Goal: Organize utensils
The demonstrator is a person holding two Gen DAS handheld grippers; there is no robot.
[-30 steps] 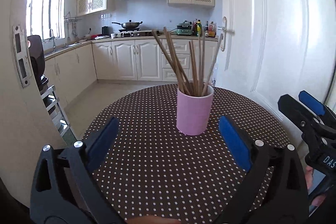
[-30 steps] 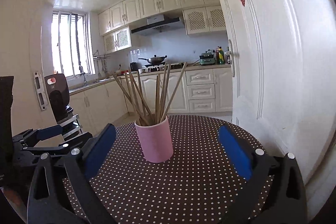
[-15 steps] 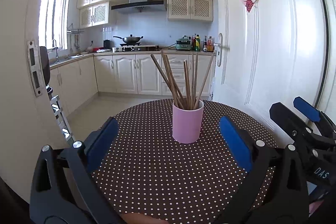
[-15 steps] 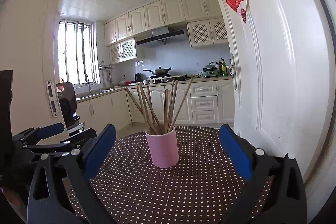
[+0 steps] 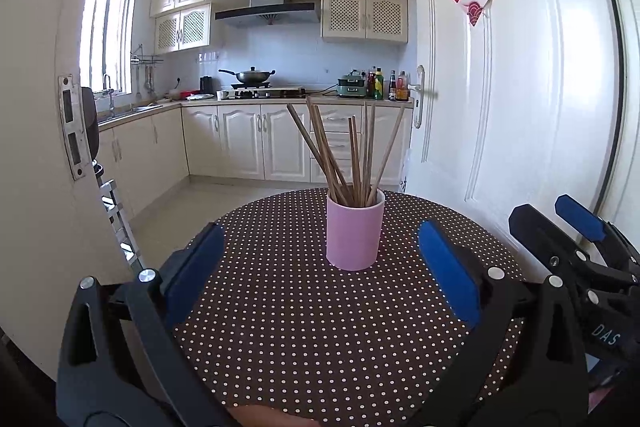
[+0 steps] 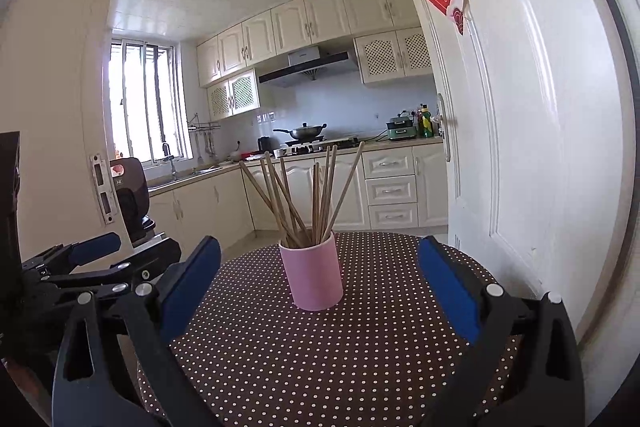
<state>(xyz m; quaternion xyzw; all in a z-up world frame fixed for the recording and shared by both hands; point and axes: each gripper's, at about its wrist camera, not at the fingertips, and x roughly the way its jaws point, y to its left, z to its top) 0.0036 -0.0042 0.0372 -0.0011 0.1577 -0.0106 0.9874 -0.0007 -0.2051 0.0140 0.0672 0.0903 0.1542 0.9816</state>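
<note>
While both claws stay spread, empty, pink cup (image 5: 354,233) sits farther off.

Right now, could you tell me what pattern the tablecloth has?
Dark brown tablecloth with small white dots; clearest in the left wrist view.

Chopsticks (image 6: 308,199) upright in pink cup (image 6: 314,275)

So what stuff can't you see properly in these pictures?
- Bottom ends of the chopsticks: hidden inside the pink cup, both views.
- Near edge of the table: cut off by the picture's bottom edge and the left claw.
- Bottle labels on the counter: too small, left view.
- Right claw: open, holding nothing.
</note>
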